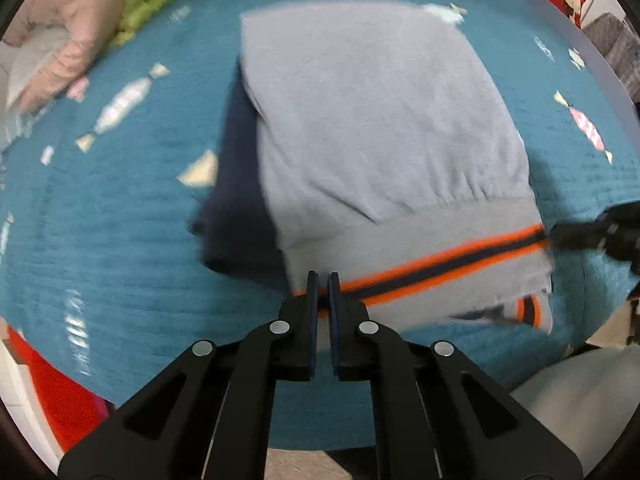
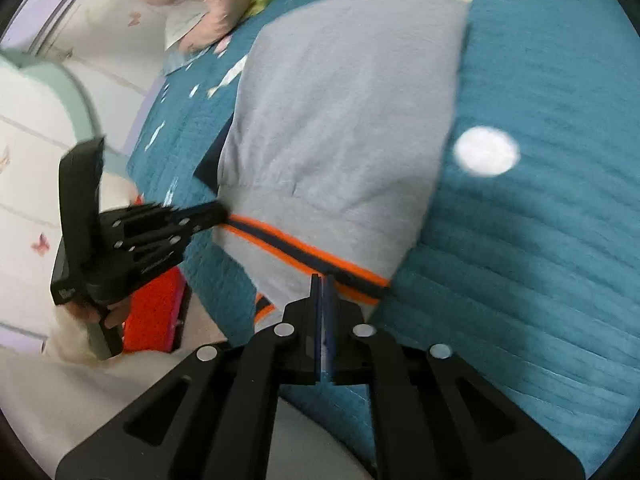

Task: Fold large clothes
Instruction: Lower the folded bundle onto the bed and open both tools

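From the left wrist, the left claw [image 1: 323, 280] pinches the striped hem of the grey garment [image 1: 372, 120], folded on the teal bedspread [image 1: 120, 208]; pink cloth [image 1: 68, 36] lies far beyond it; from the right wrist, the right claw [image 2: 323, 280] pinches the hem's other end; a white spot [image 2: 486, 151] sits beside the garment.

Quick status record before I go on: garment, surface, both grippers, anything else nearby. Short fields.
garment: grey sweater, partly folded, navy part showing at one side, orange and navy striped hem nearest the cameras
surface: teal quilted bedspread with candy print
left gripper: shut on the striped hem, at its end
right gripper: shut on the striped hem, at the opposite end
lift: cannot tell how far the hem is off the bed; the frames are blurred
nearby: pink and green bedding at the far edge
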